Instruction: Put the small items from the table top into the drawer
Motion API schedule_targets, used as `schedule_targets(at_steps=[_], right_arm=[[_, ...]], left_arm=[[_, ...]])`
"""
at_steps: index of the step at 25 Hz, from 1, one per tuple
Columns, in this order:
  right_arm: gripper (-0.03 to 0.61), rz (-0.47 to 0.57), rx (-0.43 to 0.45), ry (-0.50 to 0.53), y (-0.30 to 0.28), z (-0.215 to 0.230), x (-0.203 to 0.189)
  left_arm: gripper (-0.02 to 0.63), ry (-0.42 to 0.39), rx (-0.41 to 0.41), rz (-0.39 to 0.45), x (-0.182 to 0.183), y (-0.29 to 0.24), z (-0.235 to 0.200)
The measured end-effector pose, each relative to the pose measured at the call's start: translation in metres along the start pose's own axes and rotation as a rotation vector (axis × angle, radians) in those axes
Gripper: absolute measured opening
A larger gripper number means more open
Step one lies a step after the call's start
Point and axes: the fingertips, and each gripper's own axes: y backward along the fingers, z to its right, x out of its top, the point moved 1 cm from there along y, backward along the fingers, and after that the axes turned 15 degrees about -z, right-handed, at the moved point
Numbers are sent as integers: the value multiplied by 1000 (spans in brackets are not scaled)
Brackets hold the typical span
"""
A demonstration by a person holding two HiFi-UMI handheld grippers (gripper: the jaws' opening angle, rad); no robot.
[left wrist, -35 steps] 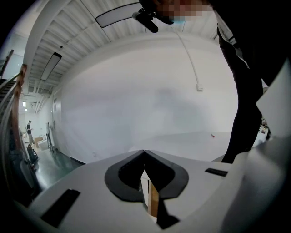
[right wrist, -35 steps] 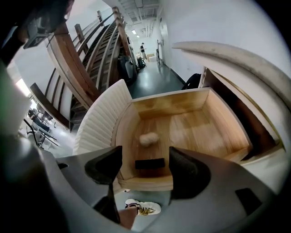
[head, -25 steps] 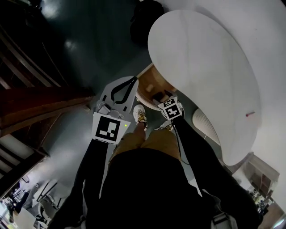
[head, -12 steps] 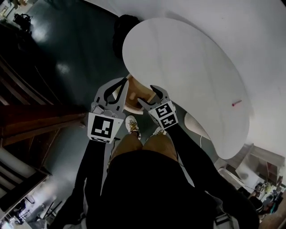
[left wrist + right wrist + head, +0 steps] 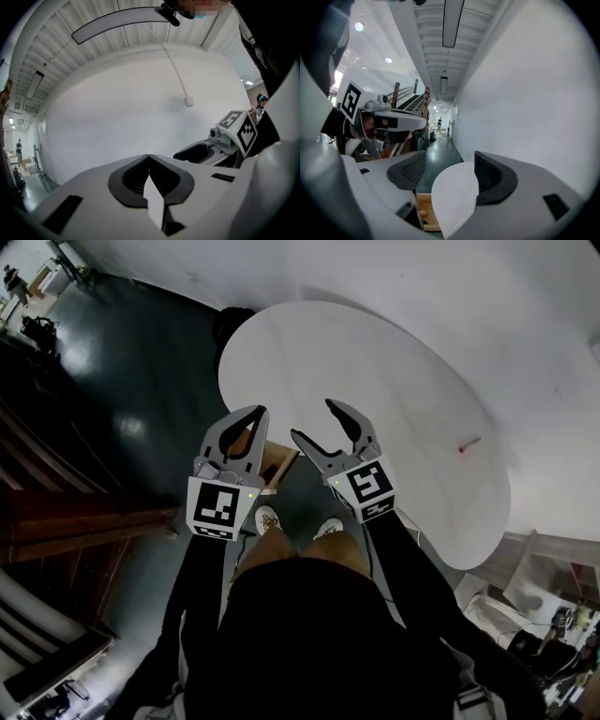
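A white rounded table [image 5: 375, 362] fills the middle of the head view. A small red item [image 5: 466, 443] lies on it far to the right. Below the table's near edge an open wooden drawer [image 5: 277, 463] shows between my grippers. My left gripper [image 5: 260, 412] hangs at the table's near edge, shut, its tips touching with nothing between them [image 5: 149, 157]. My right gripper [image 5: 312, 420] is open over the same edge and holds nothing. In the right gripper view only the table [image 5: 452, 197] and the drawer [image 5: 424, 211] show between its jaws [image 5: 450, 164].
Dark floor lies left of the table, with wooden stairs [image 5: 84, 521] at the far left. My shoes [image 5: 267, 519] stand below the drawer. A black object [image 5: 230, 324] sits behind the table's far left end. A white wall runs behind the table.
Both grippers have risen from down by the drawer to the table's near edge. The right one came up the most and now points nearly level. The table has slid left in the head view.
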Motion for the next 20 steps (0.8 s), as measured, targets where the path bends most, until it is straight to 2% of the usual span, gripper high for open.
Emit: schedule_targets(at_steps=[5, 10, 20], right_arm=[[342, 114, -82, -1, 61, 32, 22], [342, 146, -158, -32, 108, 66, 2], [342, 161, -386, -128, 196, 121, -39]], left_arm=[[15, -16, -14, 39, 30, -11, 32], [15, -56, -57, 83, 59, -29, 77], [15, -139, -271, 146, 102, -70, 172]])
